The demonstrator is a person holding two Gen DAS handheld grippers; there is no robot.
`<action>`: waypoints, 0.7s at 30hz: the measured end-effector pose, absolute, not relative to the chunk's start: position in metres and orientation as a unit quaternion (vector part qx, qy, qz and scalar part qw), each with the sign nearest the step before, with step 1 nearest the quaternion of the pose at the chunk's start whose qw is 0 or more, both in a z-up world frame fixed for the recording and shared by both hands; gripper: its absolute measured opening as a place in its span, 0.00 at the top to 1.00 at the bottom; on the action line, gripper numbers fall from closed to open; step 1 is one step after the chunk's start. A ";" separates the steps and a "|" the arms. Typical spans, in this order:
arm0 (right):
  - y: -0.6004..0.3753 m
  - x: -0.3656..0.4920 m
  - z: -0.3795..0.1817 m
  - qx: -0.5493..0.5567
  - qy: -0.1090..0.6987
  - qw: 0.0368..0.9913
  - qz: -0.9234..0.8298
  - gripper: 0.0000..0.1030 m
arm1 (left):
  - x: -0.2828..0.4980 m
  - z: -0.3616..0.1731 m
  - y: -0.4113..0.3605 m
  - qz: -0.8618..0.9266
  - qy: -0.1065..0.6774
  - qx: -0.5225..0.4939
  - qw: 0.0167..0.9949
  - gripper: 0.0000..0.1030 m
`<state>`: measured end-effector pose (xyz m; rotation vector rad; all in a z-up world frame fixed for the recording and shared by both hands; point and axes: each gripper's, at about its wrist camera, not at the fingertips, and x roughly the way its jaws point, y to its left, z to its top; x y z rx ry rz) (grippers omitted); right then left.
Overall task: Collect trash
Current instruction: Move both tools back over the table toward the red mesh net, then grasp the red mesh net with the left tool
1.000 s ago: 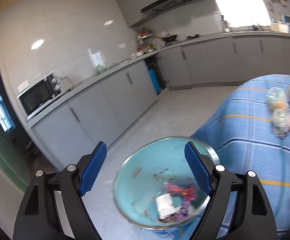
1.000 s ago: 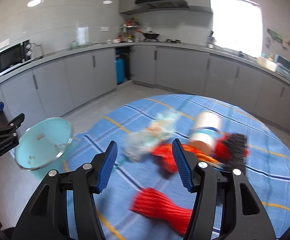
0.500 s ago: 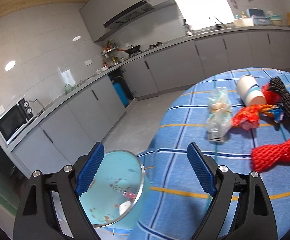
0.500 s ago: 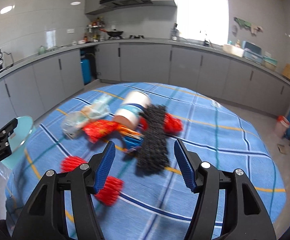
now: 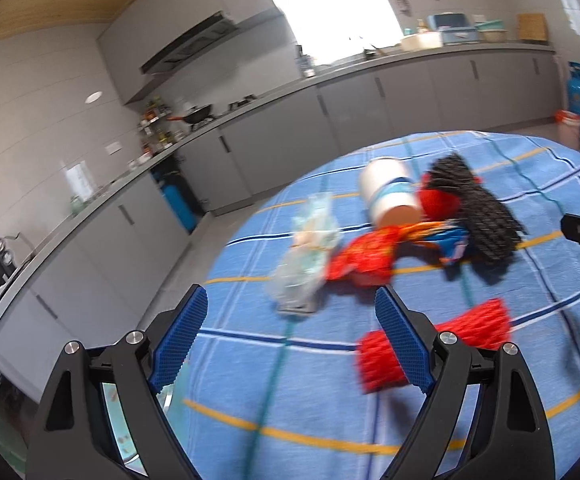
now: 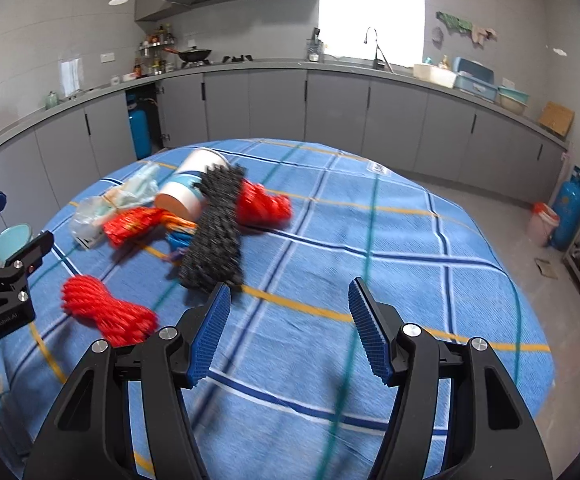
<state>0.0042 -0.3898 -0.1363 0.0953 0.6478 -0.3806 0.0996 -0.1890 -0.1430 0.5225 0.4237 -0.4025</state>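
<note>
A pile of trash lies on the round table's blue plaid cloth (image 6: 410,240). It holds a clear plastic bag (image 5: 306,256), a white paper cup (image 5: 390,196) on its side, a red wrapper (image 5: 366,258) and a black foam net (image 5: 478,216). A red foam net (image 5: 470,324) lies nearer. My left gripper (image 5: 290,320) hangs open over the table's left edge, just short of the bag, with nothing between its fingers. The teal bin (image 5: 114,412) shows below its left finger. My right gripper (image 6: 289,300) is open over bare cloth, right of the black net (image 6: 216,236) and the red net (image 6: 106,308).
Grey kitchen cabinets and a counter run around the back of the room. A blue gas cylinder (image 6: 572,216) and a pink bucket (image 6: 544,222) stand on the floor at the right. The left gripper's body (image 6: 10,280) shows at the left edge of the right wrist view.
My left gripper has swung from above the bin to over the table edge, facing the trash. My right gripper has moved right, so the pile now lies to its left.
</note>
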 end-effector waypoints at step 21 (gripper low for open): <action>-0.404 -0.020 -0.148 0.073 0.315 0.927 -0.193 0.38 | 0.082 -0.190 -0.239 -0.311 0.293 0.275 0.862 0.74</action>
